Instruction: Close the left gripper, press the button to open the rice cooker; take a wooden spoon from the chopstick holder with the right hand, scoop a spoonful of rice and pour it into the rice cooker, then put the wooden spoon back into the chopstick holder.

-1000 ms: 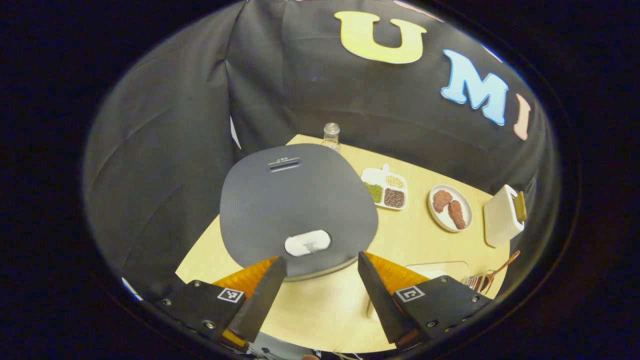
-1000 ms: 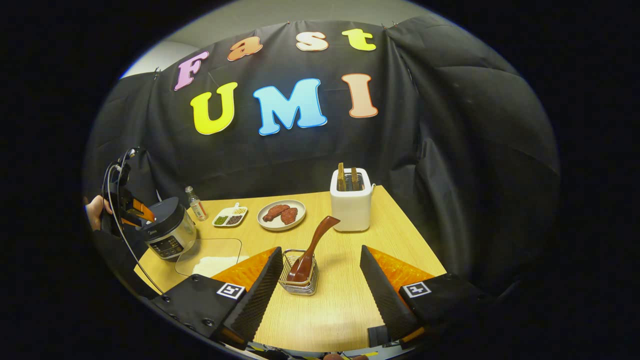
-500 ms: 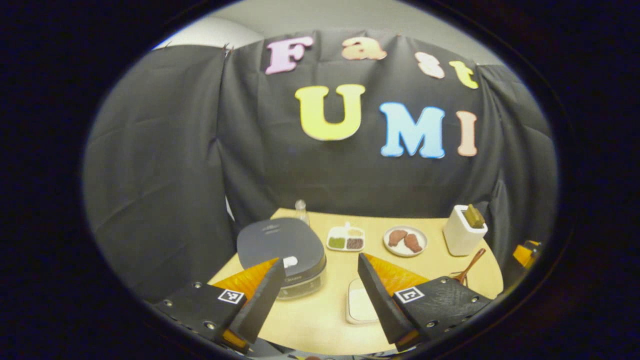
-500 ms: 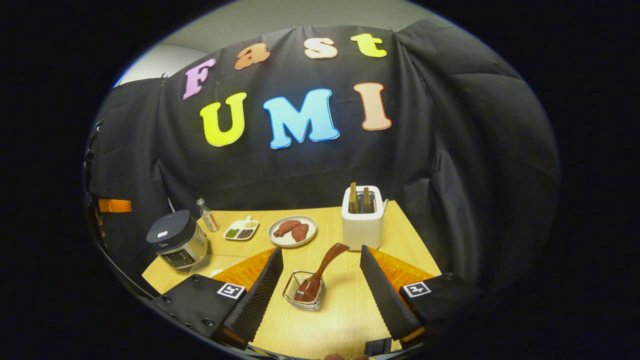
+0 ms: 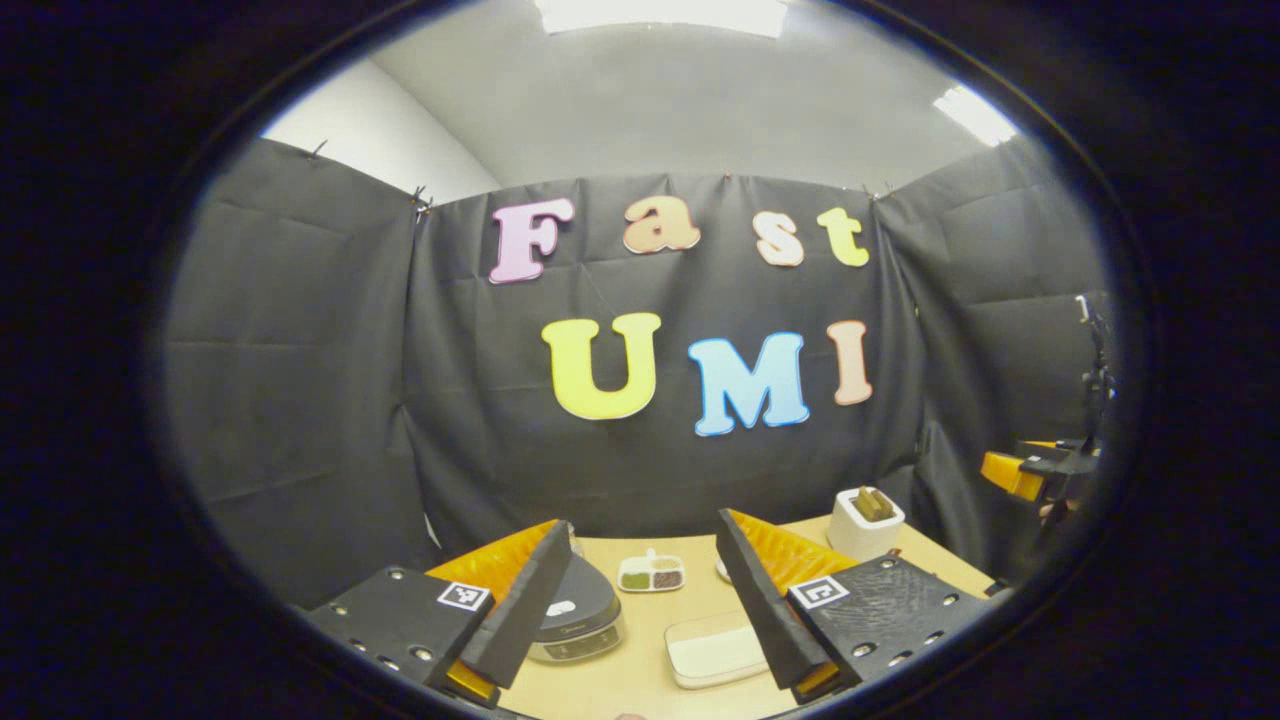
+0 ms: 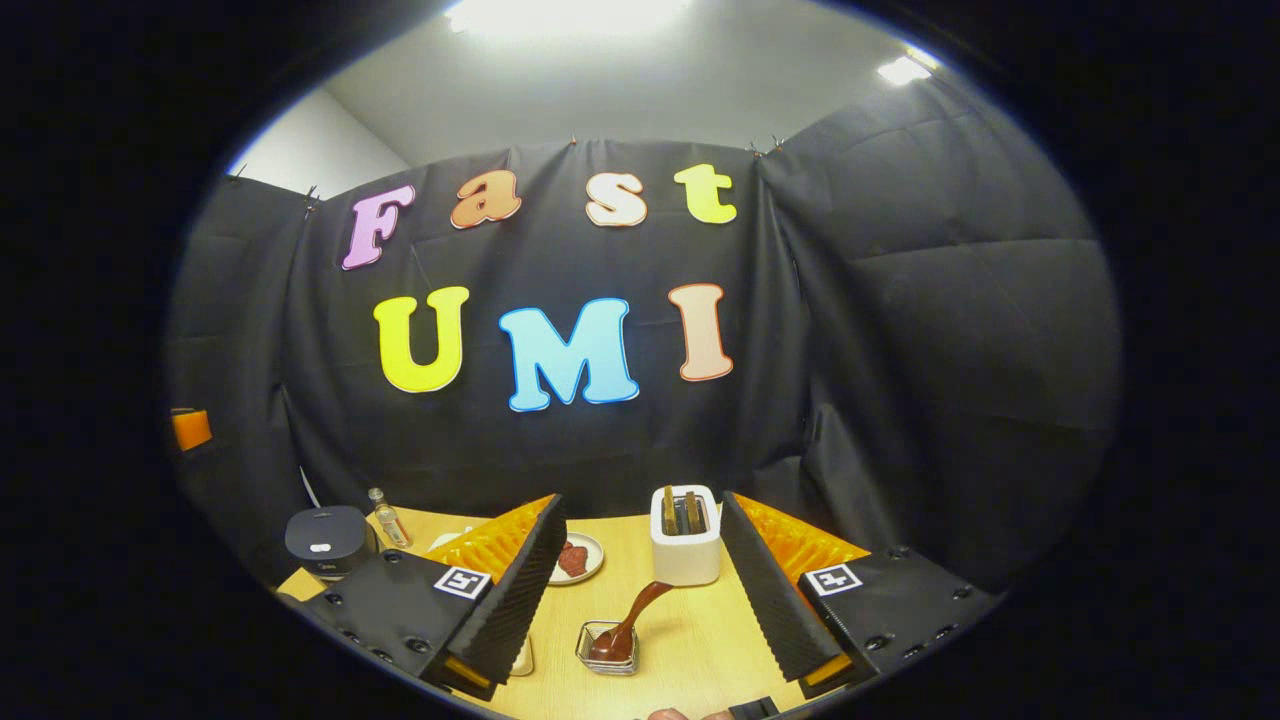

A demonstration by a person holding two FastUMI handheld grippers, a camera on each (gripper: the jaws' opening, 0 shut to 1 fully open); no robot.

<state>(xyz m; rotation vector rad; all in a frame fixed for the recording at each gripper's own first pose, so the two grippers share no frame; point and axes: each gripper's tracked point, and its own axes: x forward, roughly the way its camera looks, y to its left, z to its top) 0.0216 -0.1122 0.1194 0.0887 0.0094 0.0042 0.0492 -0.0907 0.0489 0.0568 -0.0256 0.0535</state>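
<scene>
Left gripper (image 5: pixel 640 600) spread wide, grasping nothing; right gripper (image 6: pixel 640 600) likewise gaping. We count one rice cooker (image 5: pixel 580 612), lid down, at seven o'clock in the left gripper view, beside one rice tray (image 5: pixel 716 650). One wooden spoon (image 6: pixel 626 625) leans in one chopstick holder (image 6: pixel 606 648) at six o'clock, right gripper view. One toaster (image 6: pixel 685 536) holds two slices.

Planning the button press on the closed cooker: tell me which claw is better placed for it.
Left. The rice cooker, lid down, sits just ahead of the left claw, beside one finger. From the right claw it lies far off to the side.
</scene>
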